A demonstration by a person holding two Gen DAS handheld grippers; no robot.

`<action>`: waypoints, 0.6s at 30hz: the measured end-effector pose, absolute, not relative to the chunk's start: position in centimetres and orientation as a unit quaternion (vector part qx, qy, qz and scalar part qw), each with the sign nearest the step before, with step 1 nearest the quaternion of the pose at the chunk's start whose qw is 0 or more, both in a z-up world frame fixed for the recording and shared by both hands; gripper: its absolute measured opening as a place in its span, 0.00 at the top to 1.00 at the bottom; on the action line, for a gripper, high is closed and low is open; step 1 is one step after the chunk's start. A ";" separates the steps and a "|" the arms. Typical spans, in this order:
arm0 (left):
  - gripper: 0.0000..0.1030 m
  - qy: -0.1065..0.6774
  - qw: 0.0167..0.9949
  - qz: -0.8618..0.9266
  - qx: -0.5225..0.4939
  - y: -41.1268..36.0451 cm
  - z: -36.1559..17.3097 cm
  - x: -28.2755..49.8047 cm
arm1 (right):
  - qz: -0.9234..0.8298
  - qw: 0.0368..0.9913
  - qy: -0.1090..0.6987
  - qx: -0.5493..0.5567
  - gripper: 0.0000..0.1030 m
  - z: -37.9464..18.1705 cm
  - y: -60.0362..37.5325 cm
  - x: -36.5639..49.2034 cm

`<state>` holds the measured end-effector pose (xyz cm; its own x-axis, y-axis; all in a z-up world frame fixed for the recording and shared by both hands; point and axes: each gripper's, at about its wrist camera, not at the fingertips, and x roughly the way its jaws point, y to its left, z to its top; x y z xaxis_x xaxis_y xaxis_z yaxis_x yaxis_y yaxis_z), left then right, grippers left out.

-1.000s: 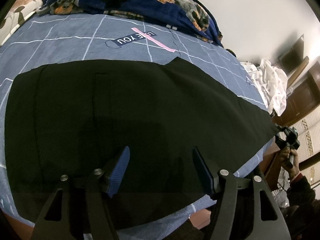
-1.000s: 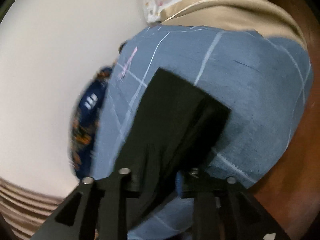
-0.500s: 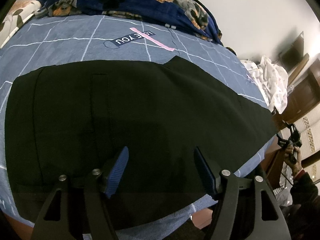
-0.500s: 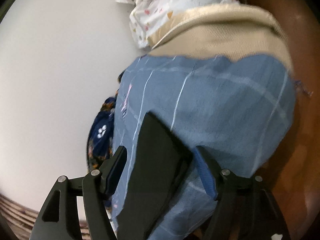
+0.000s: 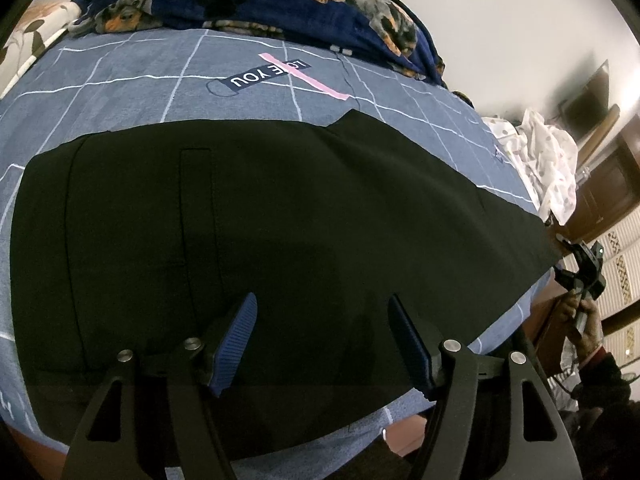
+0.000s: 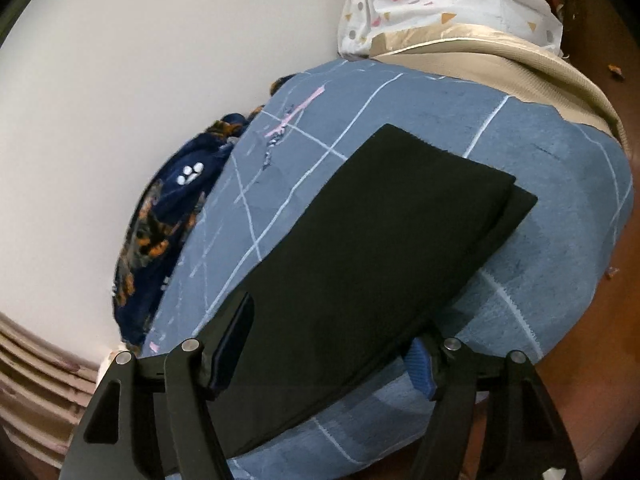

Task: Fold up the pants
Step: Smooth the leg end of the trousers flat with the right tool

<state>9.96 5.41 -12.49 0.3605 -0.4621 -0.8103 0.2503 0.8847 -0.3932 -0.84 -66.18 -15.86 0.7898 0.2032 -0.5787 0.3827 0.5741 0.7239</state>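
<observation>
black pants [image 5: 280, 220] flat on bed sheet [image 5: 120, 80] — both grippers agape.

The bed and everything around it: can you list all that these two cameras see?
Pants: one pair, black, laid flat across the bed, legs stacked.
Bedsheet: one, blue-grey with a white grid and a "LOVE YOU" print.
Blanket: one, navy with dog and paw prints, bunched along the wall.
Patterned cloth: white, crumpled, past the leg ends.
Mattress: beige, bare beyond the sheet.
Floor: brown.
Left gripper: black with blue pads, open over the pants.
Right gripper: same, open, straddling the legs.
</observation>
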 end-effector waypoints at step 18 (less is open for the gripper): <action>0.30 0.520 0.819 -0.222 -0.092 5.2 -12.6 9.8 | -0.078 0.843 0.297 0.442 0.35 -14.2 -66.5 -1.9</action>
